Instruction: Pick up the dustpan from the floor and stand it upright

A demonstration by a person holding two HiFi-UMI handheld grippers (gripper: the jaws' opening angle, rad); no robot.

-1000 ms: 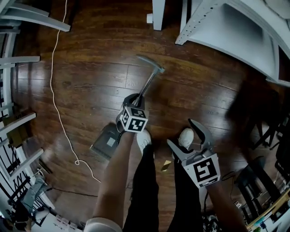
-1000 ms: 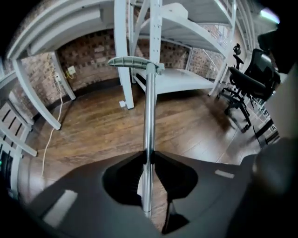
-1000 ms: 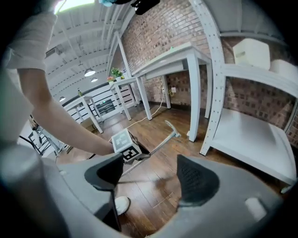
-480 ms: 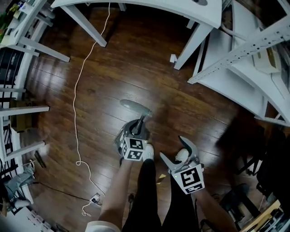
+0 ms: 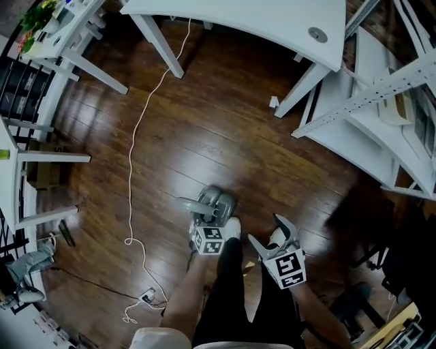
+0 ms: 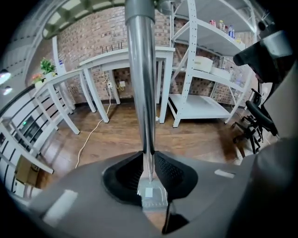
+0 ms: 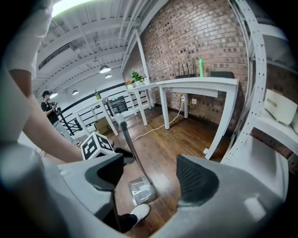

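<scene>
The dustpan has a long metal handle [image 6: 141, 83] and a clear pan [image 6: 152, 195] at its lower end. My left gripper [image 6: 149, 160] is shut on the pole, which rises steeply between the jaws. From the head view I look almost straight down the pole onto the handle's grip [image 5: 189, 203], just ahead of the left gripper [image 5: 210, 217]. The right gripper view shows the pan [image 7: 139, 189] low by the floor next to a white shoe [image 7: 139, 211]. My right gripper [image 5: 270, 235] is held to the right of the dustpan, open with nothing between its pads [image 7: 195, 179].
White tables [image 5: 272, 20] and metal shelving [image 5: 381, 102] stand ahead and to the right on the wooden floor. A white cable [image 5: 136, 150] runs to a power strip [image 5: 146, 296] at the left. An office chair [image 6: 258, 121] is at the right. A person [image 7: 49, 109] stands far off.
Both grippers have risen. The left one has swung the handle from a slant across the floor to nearly upright, and the pan has come from the left to below the gripper.
</scene>
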